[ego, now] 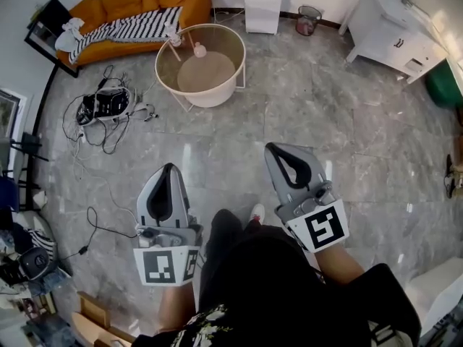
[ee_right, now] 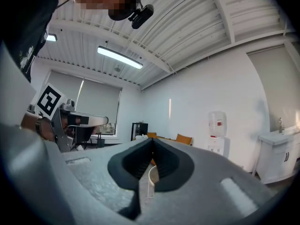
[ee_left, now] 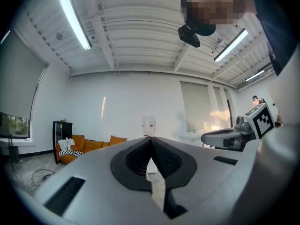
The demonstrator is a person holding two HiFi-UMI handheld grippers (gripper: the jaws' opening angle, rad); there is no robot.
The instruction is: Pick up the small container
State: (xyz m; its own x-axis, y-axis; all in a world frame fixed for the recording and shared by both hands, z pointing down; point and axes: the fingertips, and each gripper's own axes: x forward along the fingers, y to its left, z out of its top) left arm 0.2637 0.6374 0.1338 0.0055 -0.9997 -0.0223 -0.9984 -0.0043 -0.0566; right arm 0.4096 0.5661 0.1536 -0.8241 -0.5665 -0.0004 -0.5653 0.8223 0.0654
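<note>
Both sets of jaws were pressed together with nothing between them. Your left gripper [ee_left: 151,139] showed its dark pads meeting at the tip, and your right gripper [ee_right: 152,140] looked the same. From the head view, you held both low at your waist, pointing ahead over the bare floor [ego: 340,129].

The small container [ego: 199,49], as best I could judge, was the little pinkish thing on the round worktop [ego: 217,101], well apart from either gripper. It was too small to make out its shape. Another small item sat just beside it, towards the sofa [ego: 137,6].

So the step in hand was the approach, and the pick had not begun. To do it well, you would have needed to walk up close first. The cables [ego: 108,114] lay on the floor to your left, so a straight line looked safer. Then spread one set of jaws before reaching and come in level. Close on the container alone, clear of its neighbour.
</note>
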